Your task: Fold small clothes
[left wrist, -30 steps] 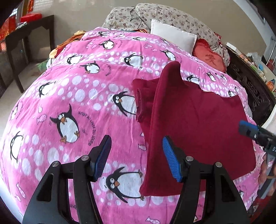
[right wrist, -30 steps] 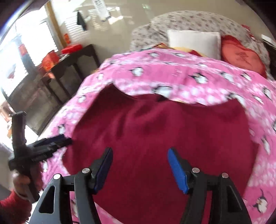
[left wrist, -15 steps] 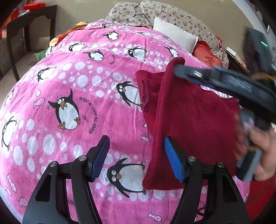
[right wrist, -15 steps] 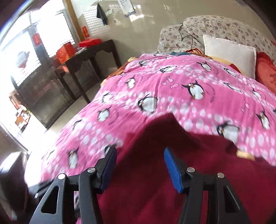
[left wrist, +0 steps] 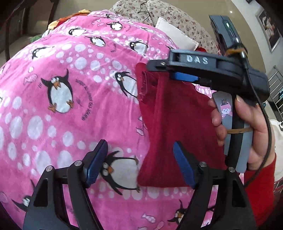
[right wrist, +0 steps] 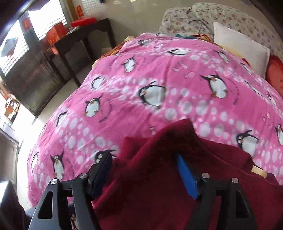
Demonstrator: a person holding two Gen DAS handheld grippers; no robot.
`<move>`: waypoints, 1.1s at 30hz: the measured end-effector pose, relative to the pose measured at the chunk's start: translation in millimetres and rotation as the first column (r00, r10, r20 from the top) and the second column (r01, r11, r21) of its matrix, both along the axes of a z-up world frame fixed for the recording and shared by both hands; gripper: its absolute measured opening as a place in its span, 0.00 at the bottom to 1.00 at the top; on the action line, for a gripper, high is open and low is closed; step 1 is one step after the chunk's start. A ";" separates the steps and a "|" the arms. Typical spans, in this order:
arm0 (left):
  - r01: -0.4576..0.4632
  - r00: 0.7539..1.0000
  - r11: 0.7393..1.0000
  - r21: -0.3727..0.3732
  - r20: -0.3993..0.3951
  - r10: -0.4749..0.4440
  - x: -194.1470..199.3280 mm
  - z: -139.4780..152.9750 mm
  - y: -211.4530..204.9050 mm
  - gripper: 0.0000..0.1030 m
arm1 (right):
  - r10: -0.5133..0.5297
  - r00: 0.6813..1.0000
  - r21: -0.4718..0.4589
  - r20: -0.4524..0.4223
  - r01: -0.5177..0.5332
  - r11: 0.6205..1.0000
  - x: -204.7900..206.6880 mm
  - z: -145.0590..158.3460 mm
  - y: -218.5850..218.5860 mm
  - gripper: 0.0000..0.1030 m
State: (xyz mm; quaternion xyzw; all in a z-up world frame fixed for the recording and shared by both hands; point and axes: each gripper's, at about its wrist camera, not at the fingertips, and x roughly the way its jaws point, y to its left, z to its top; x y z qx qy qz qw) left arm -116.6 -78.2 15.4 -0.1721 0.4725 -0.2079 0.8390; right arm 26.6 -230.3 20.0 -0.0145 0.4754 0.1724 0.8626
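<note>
A dark red garment (left wrist: 178, 127) lies partly folded on the pink penguin blanket (left wrist: 70, 99). My left gripper (left wrist: 139, 164) is open, low over the garment's near left corner, one finger on each side of its left edge. My right gripper (right wrist: 144, 171) is open at the garment's far left corner (right wrist: 178, 136), and raised cloth sits between its fingers. In the left wrist view the right gripper (left wrist: 159, 70) reaches in from the right over the folded sleeve (left wrist: 146, 83).
Pillows (right wrist: 242, 47) and a floral quilt (right wrist: 212, 16) lie at the head of the bed. A dark side table (right wrist: 76, 44) with red boxes stands left of the bed. The blanket stretches out left of the garment.
My right gripper has swung from the garment's middle across to its far left corner. My left gripper has edged closer to the near left corner. Both stay open.
</note>
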 end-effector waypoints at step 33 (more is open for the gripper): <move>0.653 0.757 0.743 -0.143 0.095 -0.647 -83.2 62.1 -251.7 0.51 | -0.416 0.902 0.321 0.115 0.363 0.875 -176.3 17.0 -323.9 0.19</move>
